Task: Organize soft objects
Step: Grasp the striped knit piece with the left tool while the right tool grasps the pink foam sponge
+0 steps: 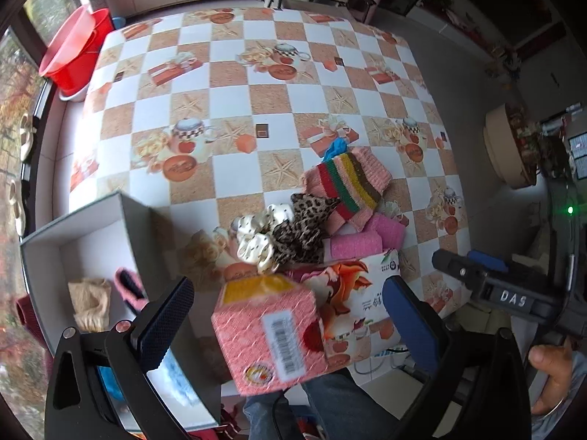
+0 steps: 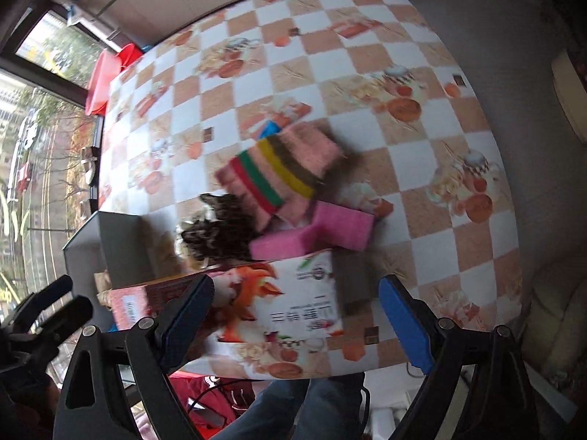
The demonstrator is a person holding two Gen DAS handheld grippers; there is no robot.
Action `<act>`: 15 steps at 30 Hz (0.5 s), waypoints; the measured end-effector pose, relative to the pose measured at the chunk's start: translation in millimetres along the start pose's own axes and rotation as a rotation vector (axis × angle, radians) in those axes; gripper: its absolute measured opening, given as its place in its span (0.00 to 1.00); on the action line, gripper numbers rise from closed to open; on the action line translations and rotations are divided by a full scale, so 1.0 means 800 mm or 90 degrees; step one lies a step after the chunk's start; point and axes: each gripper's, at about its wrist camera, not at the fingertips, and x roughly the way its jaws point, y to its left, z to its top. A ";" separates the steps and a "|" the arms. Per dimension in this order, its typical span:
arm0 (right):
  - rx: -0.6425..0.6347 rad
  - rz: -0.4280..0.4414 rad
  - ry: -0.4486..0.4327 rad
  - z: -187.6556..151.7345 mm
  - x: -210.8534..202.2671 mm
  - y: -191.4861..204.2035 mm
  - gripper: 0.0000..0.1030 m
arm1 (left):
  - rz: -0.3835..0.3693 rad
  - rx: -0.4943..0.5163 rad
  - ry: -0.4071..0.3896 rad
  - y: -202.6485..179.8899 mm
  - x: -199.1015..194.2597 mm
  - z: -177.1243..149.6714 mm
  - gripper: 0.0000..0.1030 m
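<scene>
Presently, both tongs stand open and hold nothing. The left tongs (image 1: 290, 315) straddle a pink tissue pack (image 1: 273, 333) that overhangs the near counter (image 1: 234, 110) edge, probably placed within easy reach of the grey box (image 1: 84, 227). That box sits at the near left corner, open-topped, with a beige cloth (image 1: 90, 302) and a pink-trimmed item (image 1: 128, 288) already inside. Soft things cluster just beyond: a spotted cream scrunchie (image 1: 256, 234) touching a leopard scrunchie (image 1: 304, 227), a striped knit piece (image 1: 346, 179) and pink sponges (image 1: 363, 240). The right tongs (image 2: 297, 315) hover over a printed tissue box (image 2: 293, 308); motion blur makes contact uncertain. Far counter squares lie bare, leaving room to manoeuvre.
</scene>
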 end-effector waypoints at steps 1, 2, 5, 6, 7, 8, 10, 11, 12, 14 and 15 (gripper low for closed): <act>0.008 0.002 0.005 0.001 0.006 -0.009 0.90 | 0.006 0.008 0.008 -0.008 0.007 0.011 1.00; 0.016 0.005 0.010 0.003 0.012 -0.018 0.90 | 0.009 0.015 0.012 -0.014 0.013 0.020 1.00; 0.035 0.016 0.025 0.010 0.032 -0.043 0.90 | 0.018 0.039 0.030 -0.039 0.039 0.051 1.00; 0.039 0.018 0.031 0.012 0.039 -0.051 0.90 | 0.023 0.046 0.037 -0.047 0.050 0.061 1.00; 0.042 0.020 0.036 0.014 0.045 -0.058 0.90 | 0.029 0.054 0.046 -0.056 0.064 0.070 1.00; 0.044 0.020 0.041 0.016 0.051 -0.063 0.90 | 0.033 0.056 0.056 -0.063 0.076 0.078 1.00; 0.049 0.021 0.048 0.022 0.064 -0.073 0.90 | 0.042 0.053 0.075 -0.073 0.104 0.093 1.00; 0.052 0.023 0.052 0.024 0.070 -0.077 0.90 | 0.044 0.051 0.084 -0.076 0.117 0.100 1.00; 0.057 0.025 0.057 0.027 0.077 -0.081 0.90 | 0.049 0.049 0.094 -0.078 0.130 0.106 1.00; 0.071 0.030 0.062 0.033 0.094 -0.086 0.90 | 0.063 0.046 0.112 -0.083 0.156 0.116 1.00; 0.081 0.029 0.064 0.036 0.101 -0.088 0.90 | 0.071 0.044 0.120 -0.083 0.169 0.120 0.99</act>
